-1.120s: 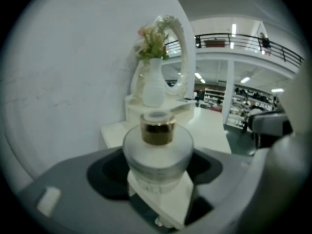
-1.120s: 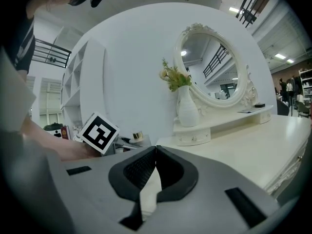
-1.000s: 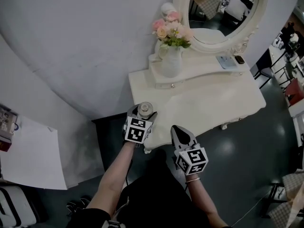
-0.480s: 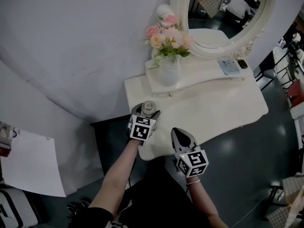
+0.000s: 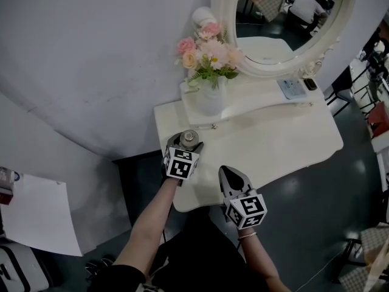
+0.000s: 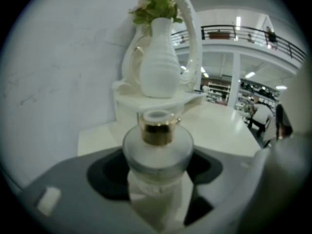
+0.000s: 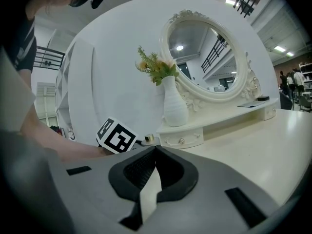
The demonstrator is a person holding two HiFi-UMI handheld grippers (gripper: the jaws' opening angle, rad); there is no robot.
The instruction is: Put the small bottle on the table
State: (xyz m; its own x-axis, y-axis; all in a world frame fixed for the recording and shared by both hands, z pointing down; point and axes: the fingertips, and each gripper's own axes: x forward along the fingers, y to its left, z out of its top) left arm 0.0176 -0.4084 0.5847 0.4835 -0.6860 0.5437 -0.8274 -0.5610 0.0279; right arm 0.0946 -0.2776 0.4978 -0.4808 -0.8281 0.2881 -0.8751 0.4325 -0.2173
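Observation:
The small frosted bottle (image 6: 157,152) with a gold collar stands upright between the jaws of my left gripper (image 6: 157,179), which is shut on it. From the head view the bottle (image 5: 189,138) hangs over the left front part of the white dressing table (image 5: 285,132), held by the left gripper (image 5: 184,148). My right gripper (image 5: 231,176) hovers at the table's front edge, shut and empty; in the right gripper view its jaws (image 7: 155,152) meet with nothing between them.
A white vase (image 5: 210,97) of pink flowers stands on the table's raised shelf, with an oval mirror (image 5: 285,23) behind it. A blue card (image 5: 292,88) and a small dark object (image 5: 310,84) lie on the shelf's right. Grey wall left, dark floor below.
The view has shifted so the table sits lower and more to the left. My left gripper with the bottle has moved slightly forward over the table; the right gripper has barely moved.

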